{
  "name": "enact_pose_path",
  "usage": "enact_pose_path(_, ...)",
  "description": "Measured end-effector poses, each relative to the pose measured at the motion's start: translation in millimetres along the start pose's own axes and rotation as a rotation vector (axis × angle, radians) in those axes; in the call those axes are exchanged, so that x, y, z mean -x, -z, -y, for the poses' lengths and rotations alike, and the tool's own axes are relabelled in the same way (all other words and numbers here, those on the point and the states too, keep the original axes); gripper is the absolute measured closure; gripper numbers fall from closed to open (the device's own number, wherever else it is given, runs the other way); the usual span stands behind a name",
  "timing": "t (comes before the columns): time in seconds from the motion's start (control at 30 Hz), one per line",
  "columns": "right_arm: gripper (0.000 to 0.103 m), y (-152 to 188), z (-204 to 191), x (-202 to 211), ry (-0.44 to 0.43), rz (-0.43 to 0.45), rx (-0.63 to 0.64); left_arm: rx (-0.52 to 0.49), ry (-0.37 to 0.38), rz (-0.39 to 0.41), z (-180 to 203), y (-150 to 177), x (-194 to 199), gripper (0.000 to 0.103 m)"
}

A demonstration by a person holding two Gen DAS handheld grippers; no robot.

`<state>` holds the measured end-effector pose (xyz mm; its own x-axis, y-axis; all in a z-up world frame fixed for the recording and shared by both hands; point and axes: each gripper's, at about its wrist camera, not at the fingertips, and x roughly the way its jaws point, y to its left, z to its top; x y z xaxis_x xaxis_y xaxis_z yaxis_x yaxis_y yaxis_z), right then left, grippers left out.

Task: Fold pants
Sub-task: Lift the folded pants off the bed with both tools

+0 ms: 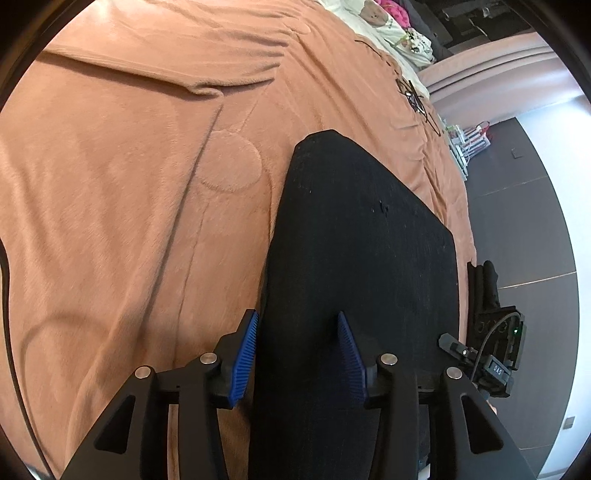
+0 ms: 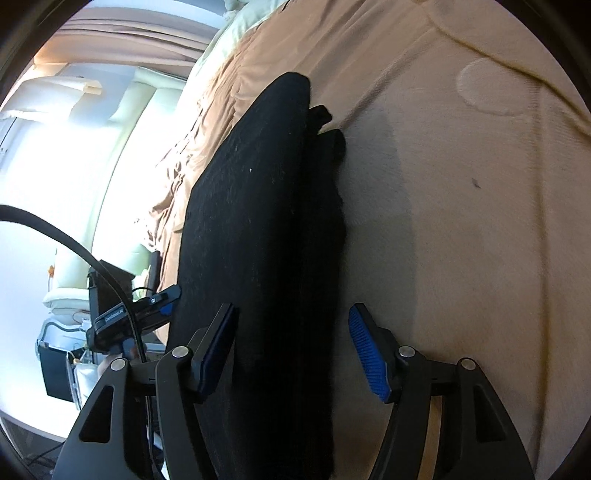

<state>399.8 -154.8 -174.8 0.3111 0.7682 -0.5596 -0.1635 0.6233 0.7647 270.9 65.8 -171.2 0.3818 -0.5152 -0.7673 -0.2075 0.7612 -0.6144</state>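
Note:
Black pants (image 1: 362, 236) lie folded in a long stack on an orange blanket (image 1: 129, 184). My left gripper (image 1: 297, 328) is open, its blue-padded fingers astride the near left edge of the pants. In the right wrist view the pants (image 2: 258, 229) lie as a long dark stack with layered edges on their right side. My right gripper (image 2: 291, 325) is open, its fingers either side of the near end of the stack. Each gripper also shows at the edge of the other's view, the right one (image 1: 495, 350) and the left one (image 2: 125, 314).
The bed's right edge drops to a dark floor (image 1: 517, 229). Cables and glasses (image 1: 413, 96) lie on the blanket far off, with white printed bedding (image 1: 391, 29) beyond. In the right wrist view, a bright window and pale furniture (image 2: 74, 147) stand left of the bed.

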Motion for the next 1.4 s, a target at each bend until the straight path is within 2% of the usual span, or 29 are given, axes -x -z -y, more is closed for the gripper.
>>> enact_pose_path(0.4,0.045,-13,7,-16,-0.035,-0.041,0.035,-0.003,0.050,-0.019,-4,-22,-20,0.053)
enact_pose_path(0.47,0.052,-12,6,-15,-0.036,-0.042,0.045,-0.010,0.056,-0.002,-3,-22,-20,0.054)
enact_pose_path(0.57,0.066,-8,-1,-7,-0.046,-0.035,0.077,-0.033,0.054,0.018,2,-19,-14,0.063)
enact_pose_path(0.73,0.076,-2,-16,4,-0.034,-0.011,0.125,-0.059,0.076,0.049,13,-14,4,0.074)
enact_pose_path(1.17,0.079,28,-55,36,-0.040,0.089,0.223,-0.115,0.116,0.143,48,12,55,0.076)
enact_pose_path(1.4,0.079,55,-75,62,-0.034,0.137,0.271,-0.154,0.146,0.188,68,31,82,0.076)
